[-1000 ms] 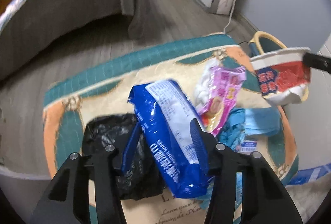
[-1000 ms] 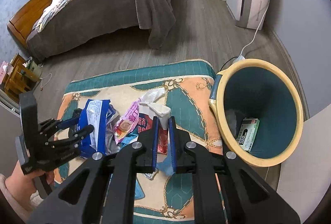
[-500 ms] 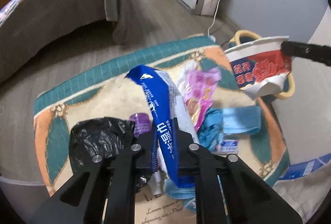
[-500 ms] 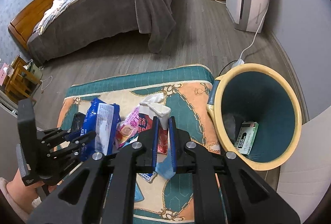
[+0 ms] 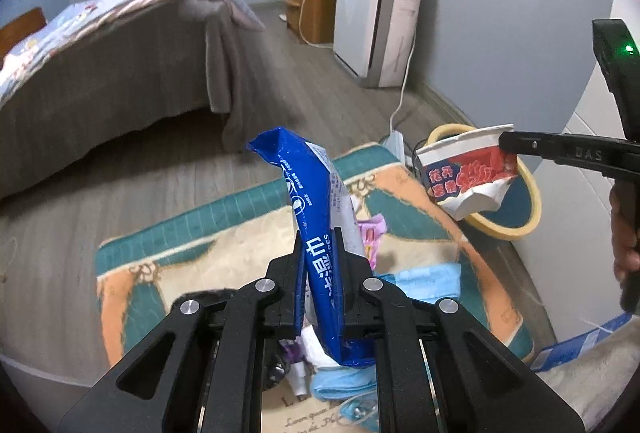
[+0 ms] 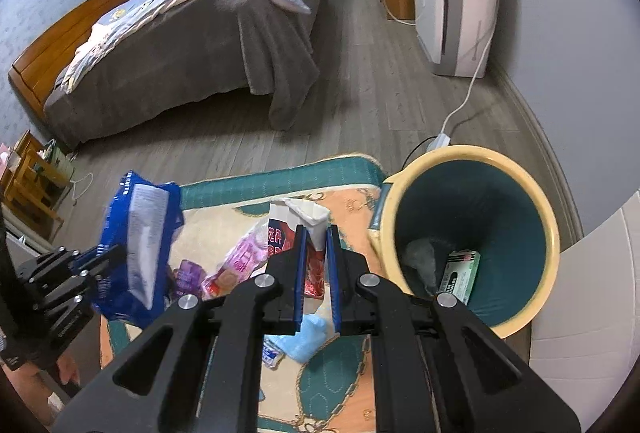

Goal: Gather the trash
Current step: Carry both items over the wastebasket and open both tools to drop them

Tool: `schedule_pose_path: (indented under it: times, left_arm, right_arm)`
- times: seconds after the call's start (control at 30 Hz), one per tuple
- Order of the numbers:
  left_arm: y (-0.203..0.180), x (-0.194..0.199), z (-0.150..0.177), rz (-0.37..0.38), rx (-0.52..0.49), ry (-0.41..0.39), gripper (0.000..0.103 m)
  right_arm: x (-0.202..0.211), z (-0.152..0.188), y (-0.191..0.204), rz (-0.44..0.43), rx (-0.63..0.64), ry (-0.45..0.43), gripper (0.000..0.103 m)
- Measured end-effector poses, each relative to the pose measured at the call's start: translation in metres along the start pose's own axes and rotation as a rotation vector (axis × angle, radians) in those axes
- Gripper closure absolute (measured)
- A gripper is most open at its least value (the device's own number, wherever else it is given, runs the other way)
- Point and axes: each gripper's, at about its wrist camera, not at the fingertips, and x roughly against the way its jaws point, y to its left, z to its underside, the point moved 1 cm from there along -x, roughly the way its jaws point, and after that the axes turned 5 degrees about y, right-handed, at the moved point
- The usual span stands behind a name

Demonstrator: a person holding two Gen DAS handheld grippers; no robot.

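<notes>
Left gripper [image 5: 319, 265] clamped on blue wet-wipes pack [image 5: 316, 217], raised above rug [image 5: 224, 245]. Right gripper [image 6: 316, 265] pinches crushed noodle cup [image 6: 298, 229], left of bin [image 6: 472, 233].

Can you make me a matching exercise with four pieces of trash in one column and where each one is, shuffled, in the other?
Things:
1. blue packet
2. noodle cup
3. green box
4. pink wrapper

Places:
A. lying on the rug
B. clamped in the right hand-held gripper
C. at the bottom of the bin
D. clamped in the left hand-held gripper

Pairs: 1-D, 2-B, 3-C, 4-A
</notes>
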Motion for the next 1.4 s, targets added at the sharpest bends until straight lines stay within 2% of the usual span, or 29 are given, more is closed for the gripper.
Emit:
schedule_pose_path:
  times: [0.33, 0.57, 0.8, 1.07, 1.4]
  left_arm:
    - [-0.021, 0.006, -0.017, -0.006, -0.046, -0.019, 0.091]
    - [-0.047, -0.002, -0.035, 0.033, -0.078, -0.024, 0.091]
    - [-0.091, -0.02, -0.052, 0.067, -0.161, -0.017, 0.091]
    - [-0.134, -0.042, -0.063, 0.12, -0.23, 0.006, 0.091]
    - [-0.172, -0.064, -0.073, 0.183, -0.292, 0.034, 0.091]
  right_arm:
    - [0.007, -0.005, -0.029, 0.025, -0.062, -0.028, 0.094]
    - [0.011, -0.006, -0.052, 0.041, -0.1, -0.045, 0.094]
    - [0.012, -0.008, -0.08, 0.096, -0.113, -0.054, 0.094]
    - [0.001, -0.008, -0.132, 0.133, -0.211, -0.033, 0.094]
    - [0.0, -0.005, -0.162, 0.169, -0.27, -0.034, 0.093]
